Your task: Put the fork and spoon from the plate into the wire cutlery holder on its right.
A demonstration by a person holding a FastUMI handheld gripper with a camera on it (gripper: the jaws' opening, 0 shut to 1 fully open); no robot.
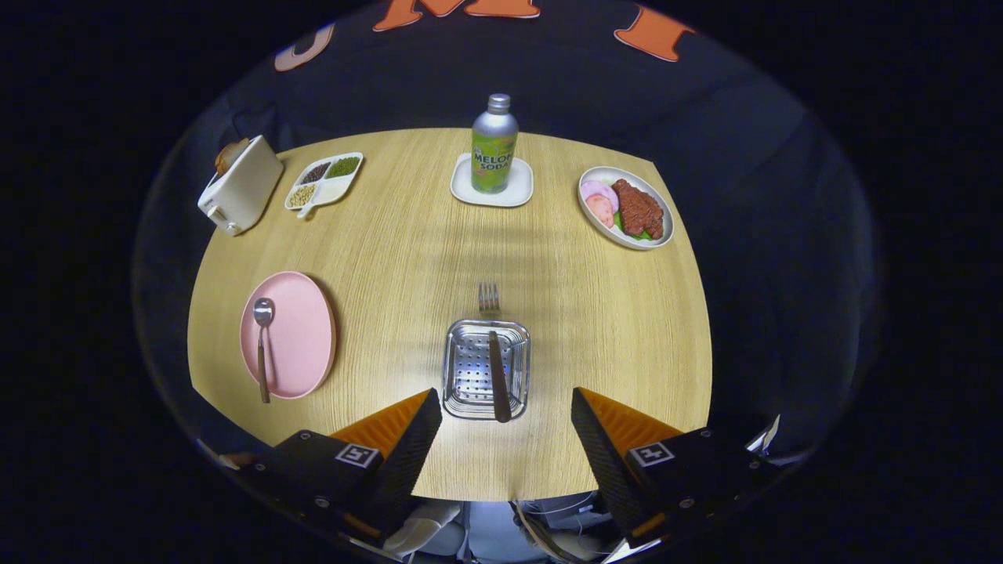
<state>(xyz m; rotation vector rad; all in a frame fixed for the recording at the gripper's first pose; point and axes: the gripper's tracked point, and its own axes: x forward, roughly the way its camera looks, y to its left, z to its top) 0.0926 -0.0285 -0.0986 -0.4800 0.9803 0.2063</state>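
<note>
We see the gripper open, empty; fork lies across the cutlery holder; spoon on plate to its left.

Wooden worktop carrying plenty: toaster, divided snack tray, coaster (bottle on it), meat dish. Nearer, pink plate and wire cutlery holder sit well apart.

1. I'm looking forward along the gripper, from above the table's near edge, tilted down.
2. Its fingers stand spread wide, holding nothing.
3. The whole tabletop fits in, the booth wall behind it.
</note>
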